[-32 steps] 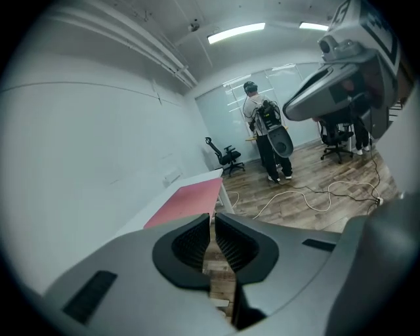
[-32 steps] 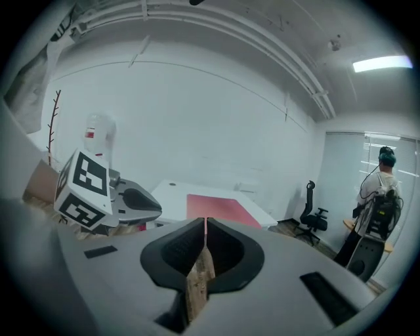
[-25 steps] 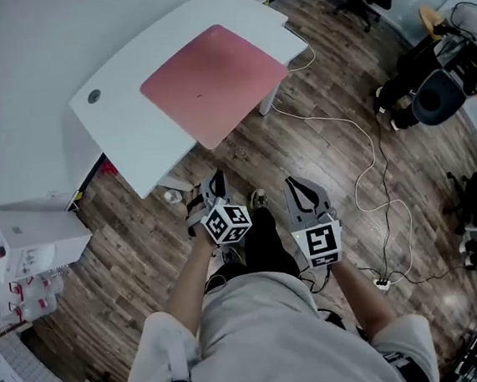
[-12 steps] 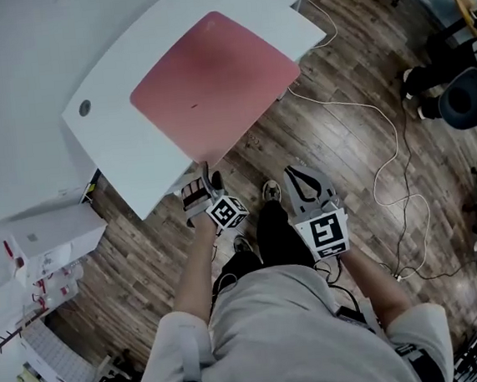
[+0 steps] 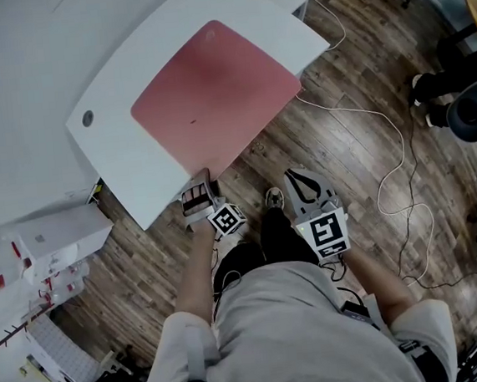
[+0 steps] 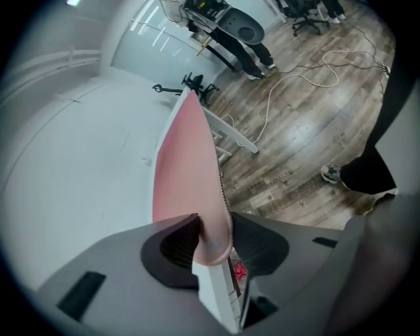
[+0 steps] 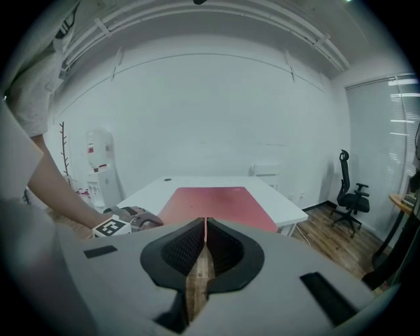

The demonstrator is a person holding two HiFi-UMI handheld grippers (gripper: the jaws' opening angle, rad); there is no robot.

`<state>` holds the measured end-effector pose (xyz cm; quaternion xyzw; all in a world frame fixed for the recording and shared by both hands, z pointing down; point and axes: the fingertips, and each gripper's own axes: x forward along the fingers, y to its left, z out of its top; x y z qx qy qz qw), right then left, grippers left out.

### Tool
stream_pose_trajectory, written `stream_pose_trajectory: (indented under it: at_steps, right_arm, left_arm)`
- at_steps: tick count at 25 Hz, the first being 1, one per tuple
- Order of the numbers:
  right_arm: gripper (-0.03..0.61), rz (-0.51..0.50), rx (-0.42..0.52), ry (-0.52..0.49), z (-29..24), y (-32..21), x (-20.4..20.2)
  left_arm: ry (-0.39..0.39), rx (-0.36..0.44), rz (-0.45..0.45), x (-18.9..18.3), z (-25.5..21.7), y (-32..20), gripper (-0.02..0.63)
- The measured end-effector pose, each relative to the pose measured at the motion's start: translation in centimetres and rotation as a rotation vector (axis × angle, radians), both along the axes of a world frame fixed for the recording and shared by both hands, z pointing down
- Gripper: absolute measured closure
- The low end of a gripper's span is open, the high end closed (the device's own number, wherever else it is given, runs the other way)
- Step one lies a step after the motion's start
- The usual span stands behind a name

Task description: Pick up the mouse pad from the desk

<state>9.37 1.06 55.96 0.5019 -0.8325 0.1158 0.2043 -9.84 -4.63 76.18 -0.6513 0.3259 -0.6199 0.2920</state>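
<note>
Two grippers are in play, and only the left gripper (image 5: 197, 183) (image 6: 214, 230) is at the worktop (image 5: 136, 171). White boxes (image 5: 46, 242) stand on the floor beside it; what they hold cannot be told. The pink mouse pad (image 5: 216, 91) (image 6: 190, 164) lies flat on the white worktop, its near corner reaching the edge. The left gripper's jaws are partly apart and closing, with that corner and the worktop's edge between them. The right gripper (image 5: 301, 174) (image 7: 206, 224) hangs over the wooden floor (image 5: 335, 143) with its jaws together and nothing between them. Only its own view shows the pad head-on (image 7: 210, 200), the left gripper's marker cube (image 7: 111, 228) at the near edge, and an office chair (image 7: 351, 187). Only the head view shows the white cable (image 5: 390, 150) looping over the floor.
</note>
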Motion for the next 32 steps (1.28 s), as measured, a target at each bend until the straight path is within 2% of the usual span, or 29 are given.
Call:
stream_pose_trajectory:
  at_steps: [4,10,17,20,21,23,24,27,32]
  right_arm:
    - [0.537,-0.024,0.036,0.007,-1.1,-1.2,0.3]
    - [0.537,-0.053,0.04,0.033,-1.3,-3.3,0.5]
    - [0.535,-0.195,-0.03,0.179,1.8,-5.2,-1.9]
    - [0.534,-0.239,-0.04,0.271,3.6,-7.2,-2.8]
    - [0.527,-0.256,-0.048,0.296,4.3,-7.8,-3.1]
    - [0.44,-0.294,-0.081,0.305,5.7,-8.8,-3.8]
    - [0.425,-0.308,-0.103,0.293,6.3,-9.2,-4.1]
    - [0.419,-0.334,-0.151,0.297,8.1,-10.9,-4.8]
    - [0.402,-0.403,-0.162,0.404,10.7,-14.1,-6.4]
  left_arm:
    - [0.08,0.058,-0.058,0.0,-4.2,-0.4,0.583]
    - [0.17,0.046,-0.157,-0.3,-7.2,-2.8,0.586]
    - [0.255,0.063,-0.211,-0.2,-8.9,-5.8,0.586]
    - [0.294,0.064,-0.228,-0.3,-9.2,-7.4,0.586]
    - [0.305,0.065,-0.234,-0.3,-9.3,-7.9,0.586]
    - [0.331,0.062,-0.25,-0.5,-9.5,-8.8,0.586]
    - [0.343,0.059,-0.257,-0.5,-9.7,-9.1,0.586]
    - [0.376,0.054,-0.26,-0.2,-10.1,-10.5,0.586]
    - [0.415,0.02,-0.277,0.1,-9.9,-12.6,0.586]
